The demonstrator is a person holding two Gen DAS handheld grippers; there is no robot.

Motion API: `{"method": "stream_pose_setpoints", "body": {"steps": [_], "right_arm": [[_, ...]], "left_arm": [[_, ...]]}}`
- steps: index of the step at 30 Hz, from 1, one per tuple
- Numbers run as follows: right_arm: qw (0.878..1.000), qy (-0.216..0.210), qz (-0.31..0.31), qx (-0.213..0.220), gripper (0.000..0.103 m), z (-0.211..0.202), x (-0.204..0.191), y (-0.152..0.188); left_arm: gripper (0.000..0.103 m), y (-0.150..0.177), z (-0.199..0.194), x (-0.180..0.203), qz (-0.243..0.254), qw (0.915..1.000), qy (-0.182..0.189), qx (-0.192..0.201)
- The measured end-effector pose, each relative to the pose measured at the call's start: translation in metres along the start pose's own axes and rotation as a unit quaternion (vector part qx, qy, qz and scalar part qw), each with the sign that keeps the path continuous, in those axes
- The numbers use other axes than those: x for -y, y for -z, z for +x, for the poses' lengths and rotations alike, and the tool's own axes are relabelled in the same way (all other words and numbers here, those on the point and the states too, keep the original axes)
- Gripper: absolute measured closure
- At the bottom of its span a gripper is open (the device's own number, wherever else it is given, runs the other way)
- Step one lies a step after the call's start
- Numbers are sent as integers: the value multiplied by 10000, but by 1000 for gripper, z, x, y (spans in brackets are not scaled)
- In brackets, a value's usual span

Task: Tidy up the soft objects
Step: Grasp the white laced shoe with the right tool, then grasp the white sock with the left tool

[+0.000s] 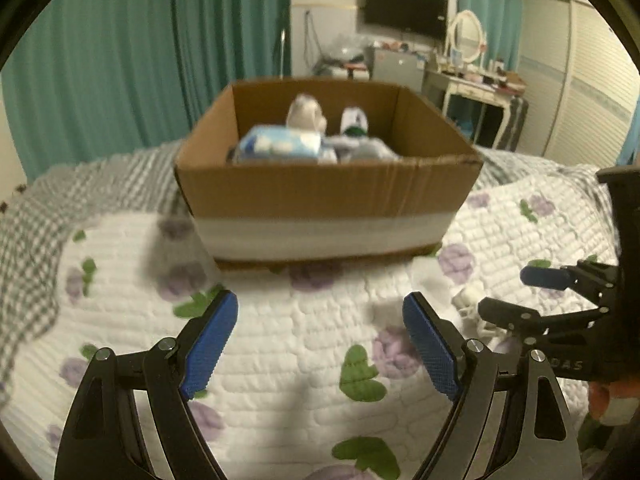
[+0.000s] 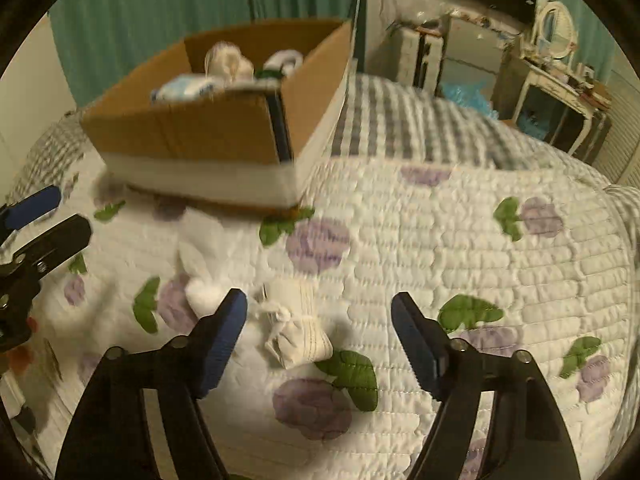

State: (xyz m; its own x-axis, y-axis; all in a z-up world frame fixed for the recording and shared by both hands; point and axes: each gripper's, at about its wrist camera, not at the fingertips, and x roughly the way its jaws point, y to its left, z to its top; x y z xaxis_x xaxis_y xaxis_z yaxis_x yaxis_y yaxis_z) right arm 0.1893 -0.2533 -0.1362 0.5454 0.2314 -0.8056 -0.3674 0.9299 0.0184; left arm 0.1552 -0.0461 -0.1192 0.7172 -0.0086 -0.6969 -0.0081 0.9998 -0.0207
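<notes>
An open cardboard box (image 1: 320, 188) stands on the quilted bed and holds several soft things: a blue-white pack (image 1: 280, 142), a plush toy (image 1: 306, 114) and socks. It also shows in the right wrist view (image 2: 192, 132). My left gripper (image 1: 320, 344) is open and empty over the quilt in front of the box. My right gripper (image 2: 318, 336) is open, low over the quilt, with a small white rolled cloth (image 2: 298, 332) lying between its fingers. A white fluffy soft thing (image 2: 204, 268) lies just left of it. The right gripper also shows in the left wrist view (image 1: 516, 296).
The bed carries a white quilt with purple flowers (image 2: 440, 240) and a grey checked blanket (image 1: 32, 248) behind. Teal curtains (image 1: 120, 60) hang beyond. A dressing table with mirror (image 1: 468, 64) and a wall TV (image 1: 406, 10) stand at the back right.
</notes>
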Motion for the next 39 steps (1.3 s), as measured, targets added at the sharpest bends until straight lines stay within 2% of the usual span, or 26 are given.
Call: {"method": "stream_pose_setpoints", "body": {"steps": [3, 6, 8, 10, 13, 18, 27, 28, 29, 31, 32, 36, 39], "right_arm": [[9996, -191, -37, -186, 33, 11, 3, 2], [9983, -455, -125, -339, 48, 20, 2, 2], [9963, -594, -238, -578, 65, 32, -1, 5], [9951, -520, -401, -734, 69, 41, -6, 8], [9969, -490, -379, -480, 69, 29, -4, 7], [9998, -137, -69, 109, 69, -1, 12, 6], [9995, -92, 267, 135, 69, -6, 28, 6], [9995, -94, 275, 138, 69, -7, 30, 6], [9994, -99, 285, 141, 69, -5, 29, 7], [9994, -99, 302, 143, 69, -4, 29, 7], [9994, -97, 312, 144, 69, -4, 30, 7], [9990, -93, 412, 129, 69, -3, 34, 11], [9983, -49, 557, 161, 69, -6, 38, 16]], "left_arm": [[17, 5, 9, 2, -43, 9998, -76, -182], [17, 10, 15, 7, 44, 9995, 64, -313], [17, 12, 15, 12, 94, 9992, 129, -377], [17, 12, 16, 16, 108, 9986, 253, -447], [17, 13, 14, 28, 194, 9974, 461, -517], [17, 12, 22, 54, 449, 9954, 611, -582], [20, 10, 57, 78, 620, 9915, 859, -758], [28, 11, 59, 78, 637, 9915, 853, -747], [41, 12, 61, 78, 655, 9921, 771, -745], [52, 12, 61, 77, 727, 9930, 553, -750], [61, 12, 59, 76, 745, 9931, 553, -718], [66, 12, 43, 66, 641, 9924, 811, -660], [66, 10, 23, 63, 715, 9929, 795, -517]]}}
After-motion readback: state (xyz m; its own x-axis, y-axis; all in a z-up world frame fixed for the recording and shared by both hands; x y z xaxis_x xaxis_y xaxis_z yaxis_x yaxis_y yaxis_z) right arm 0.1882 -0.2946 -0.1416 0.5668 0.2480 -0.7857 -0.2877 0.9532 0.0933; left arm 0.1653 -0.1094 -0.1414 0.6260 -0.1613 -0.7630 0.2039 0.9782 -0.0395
